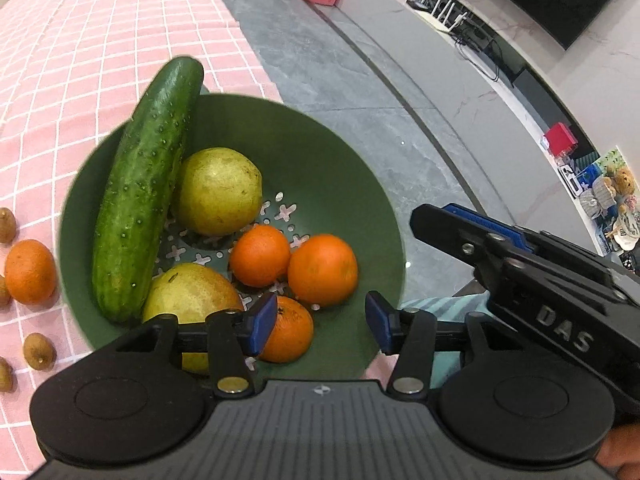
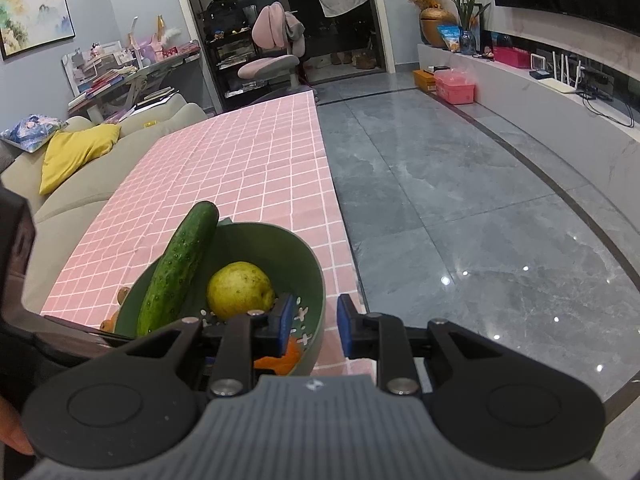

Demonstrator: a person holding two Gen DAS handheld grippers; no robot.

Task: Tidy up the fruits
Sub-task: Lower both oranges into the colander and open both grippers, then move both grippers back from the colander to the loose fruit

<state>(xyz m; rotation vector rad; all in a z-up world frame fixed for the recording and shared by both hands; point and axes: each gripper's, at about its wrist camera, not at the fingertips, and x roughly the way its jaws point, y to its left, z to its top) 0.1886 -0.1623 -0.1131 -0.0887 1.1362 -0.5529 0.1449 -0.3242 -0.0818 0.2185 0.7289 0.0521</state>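
Note:
A green colander bowl (image 1: 344,168) sits on the pink checked tablecloth (image 1: 100,40). It holds a cucumber (image 1: 148,184), two yellow-green pears (image 1: 218,192), and three oranges (image 1: 322,268). My left gripper (image 1: 320,322) is open and empty just above the bowl's near side. Outside the bowl at the left lie one orange (image 1: 30,272) and several small brown fruits (image 1: 38,350). My right gripper (image 2: 313,326) is open and empty, straddling the bowl's (image 2: 280,248) right rim; it also shows in the left wrist view (image 1: 520,264). The cucumber (image 2: 180,268) and a pear (image 2: 240,290) show there too.
The table's right edge (image 2: 332,184) drops to a grey tiled floor (image 2: 460,200). A beige sofa (image 2: 80,184) with a yellow cushion stands to the left of the table. A pink box (image 2: 454,86) sits on the floor far off.

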